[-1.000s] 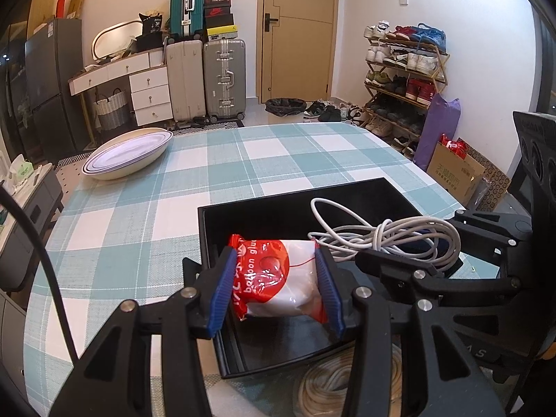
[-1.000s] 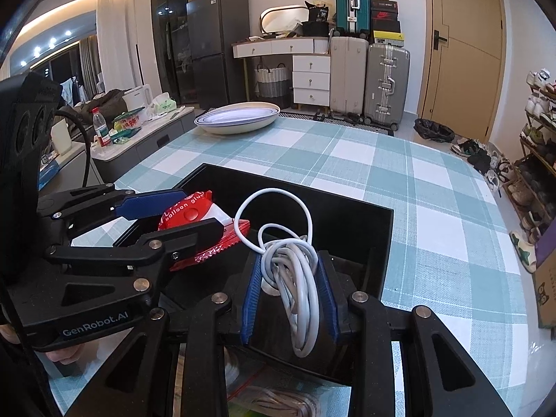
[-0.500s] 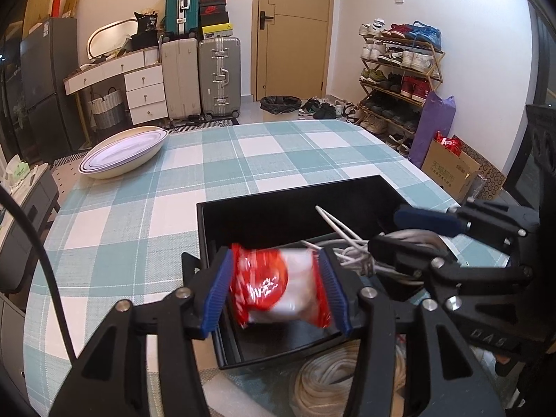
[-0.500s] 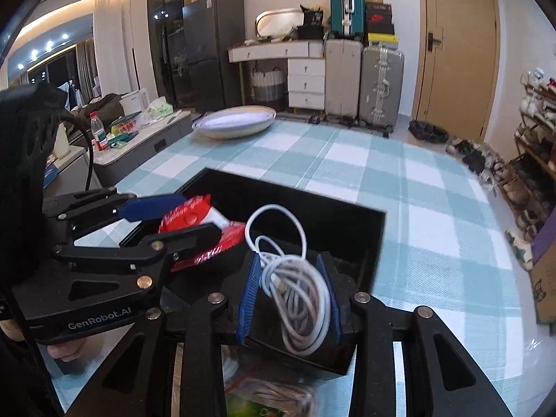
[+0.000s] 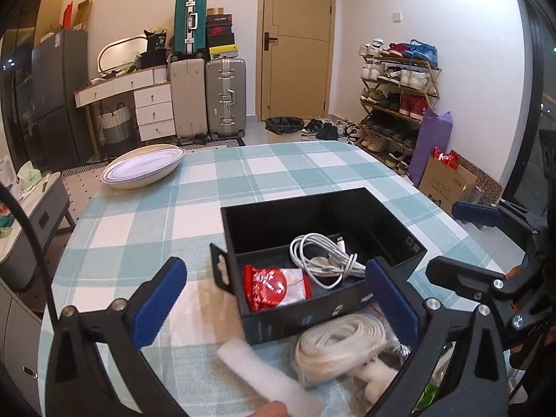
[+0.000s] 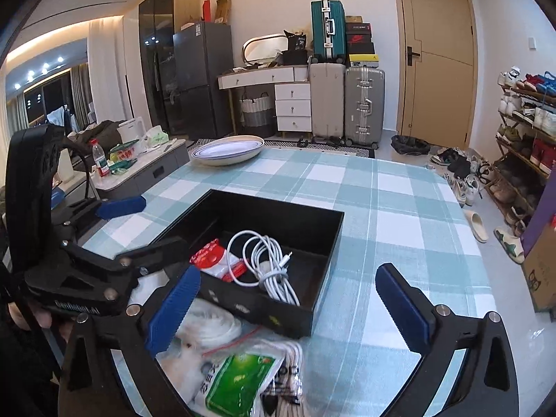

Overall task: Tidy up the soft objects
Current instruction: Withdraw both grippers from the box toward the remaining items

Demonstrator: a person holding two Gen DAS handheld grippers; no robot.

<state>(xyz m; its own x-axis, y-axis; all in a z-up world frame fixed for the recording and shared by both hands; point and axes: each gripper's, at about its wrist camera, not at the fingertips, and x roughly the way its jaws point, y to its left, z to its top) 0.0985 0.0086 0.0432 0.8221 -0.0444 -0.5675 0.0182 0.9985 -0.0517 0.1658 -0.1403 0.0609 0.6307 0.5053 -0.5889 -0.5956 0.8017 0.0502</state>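
Both released items now lie in the black rectangular box [image 5: 410,248]: crinkled red-and-clear plastic packet [image 5: 276,286], loosely coiled white cable [image 5: 321,255]. Left gripper [image 5: 274,307] and right gripper [image 6: 290,307] have just opened wide, empty.

L tool [image 5: 274,299] & R tool [image 6: 288,307] just opened wide, empty.

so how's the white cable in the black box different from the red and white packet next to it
The white cable is a loose bundle of round loops, while the red and white packet is one flat sealed pouch. The cable is plain white; the packet has a big red disc and red ends. In the left wrist view the cable lies farther back and right, the packet at the near left. Both lie inside the black box, with neither gripper holding them.
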